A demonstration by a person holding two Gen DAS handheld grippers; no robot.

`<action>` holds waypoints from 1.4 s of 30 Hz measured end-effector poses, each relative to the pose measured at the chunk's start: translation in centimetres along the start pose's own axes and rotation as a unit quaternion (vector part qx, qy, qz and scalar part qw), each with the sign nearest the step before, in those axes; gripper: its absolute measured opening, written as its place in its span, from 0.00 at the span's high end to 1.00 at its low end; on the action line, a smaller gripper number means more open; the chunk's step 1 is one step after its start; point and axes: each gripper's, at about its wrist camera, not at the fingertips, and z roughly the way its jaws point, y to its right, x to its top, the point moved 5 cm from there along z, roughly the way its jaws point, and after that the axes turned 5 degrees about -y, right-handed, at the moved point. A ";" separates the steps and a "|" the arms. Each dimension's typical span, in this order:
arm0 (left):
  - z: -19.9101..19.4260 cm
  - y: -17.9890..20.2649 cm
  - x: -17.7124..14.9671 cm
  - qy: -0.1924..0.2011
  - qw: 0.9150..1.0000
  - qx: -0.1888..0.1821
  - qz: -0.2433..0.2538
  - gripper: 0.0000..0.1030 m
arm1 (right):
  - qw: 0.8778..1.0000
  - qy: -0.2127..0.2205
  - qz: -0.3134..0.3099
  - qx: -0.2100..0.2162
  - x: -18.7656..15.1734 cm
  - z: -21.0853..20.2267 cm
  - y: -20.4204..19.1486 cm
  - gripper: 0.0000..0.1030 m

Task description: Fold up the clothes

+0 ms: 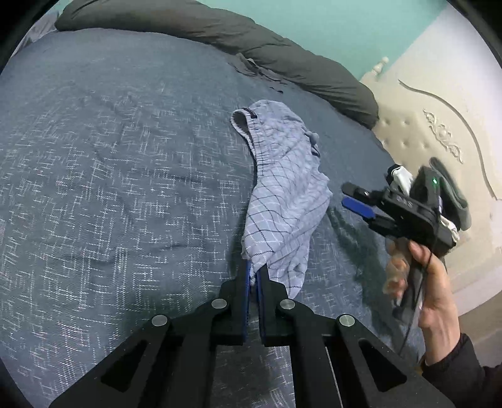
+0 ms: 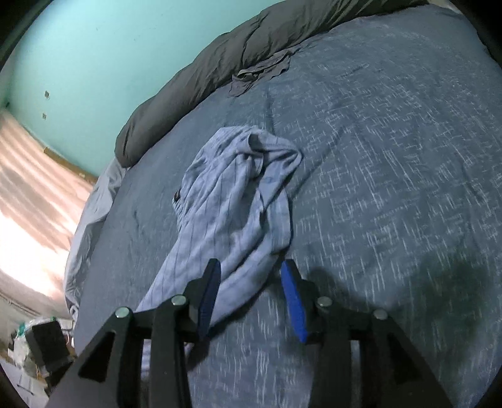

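Shorts (image 1: 282, 194) hang pinched in my left gripper (image 1: 254, 276); my right gripper (image 2: 251, 270), at three o'clock, stands open above the bedspread (image 1: 109, 157).

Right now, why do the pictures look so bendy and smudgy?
Both wrist views are fisheye, so the dark blue flecked bedspread bulges round with black corners; the right wrist view is streaked with motion blur across the light blue checked shorts; in the left wrist view they look sharper.

Grey duvet (image 1: 219, 28) bunched along teal wall (image 2: 78, 62).
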 end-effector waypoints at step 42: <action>-6.9 -10.0 2.3 0.110 0.982 0.110 -0.110 0.96 | 0.987 -0.077 -0.138 -0.007 -2.5 -3.5 -6.0 0.90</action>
